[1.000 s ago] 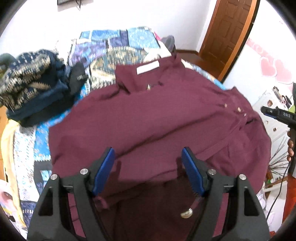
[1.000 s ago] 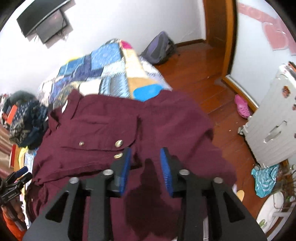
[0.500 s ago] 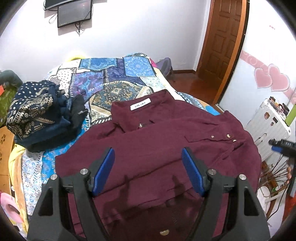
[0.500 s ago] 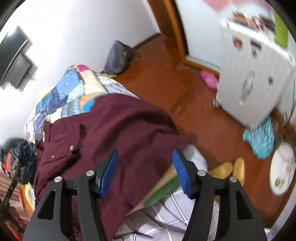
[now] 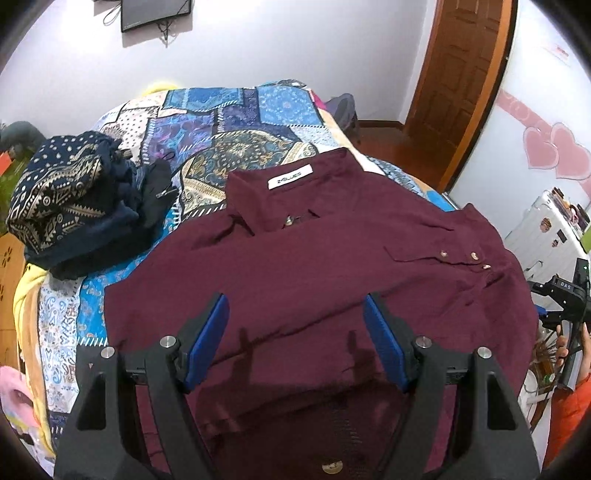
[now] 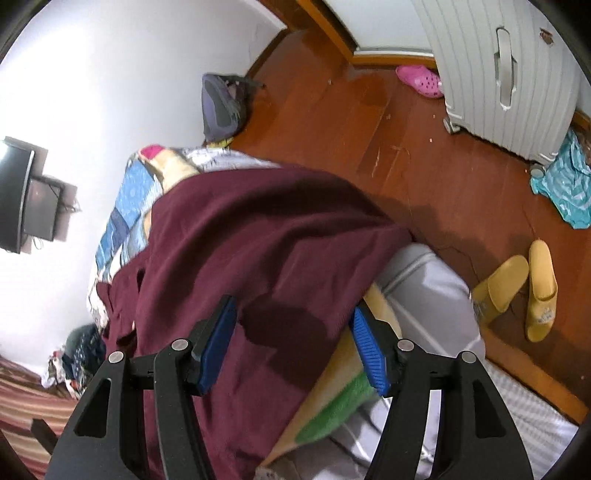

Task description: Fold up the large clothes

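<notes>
Maroon shirt [image 5: 314,266], hem hidden behind jaws

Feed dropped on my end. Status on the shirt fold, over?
Left gripper open above maroon shirt, empty. Right gripper open at shirt's bed-edge side, nothing clamped. Shirt spread flat, unfolded. Navy clothes pile beside it, clear.

A home bedroom: a bed [image 5: 236,122] under a patchwork quilt, a wall-mounted screen [image 5: 155,13] beyond it, a wooden door [image 5: 458,77] far right, slippers [image 6: 524,284] on the floor.

Maroon shirt [image 5: 314,280] spread over patchwork quilt [image 5: 221,129], left gripper [image 5: 295,343] wide apart above its hem.
</notes>
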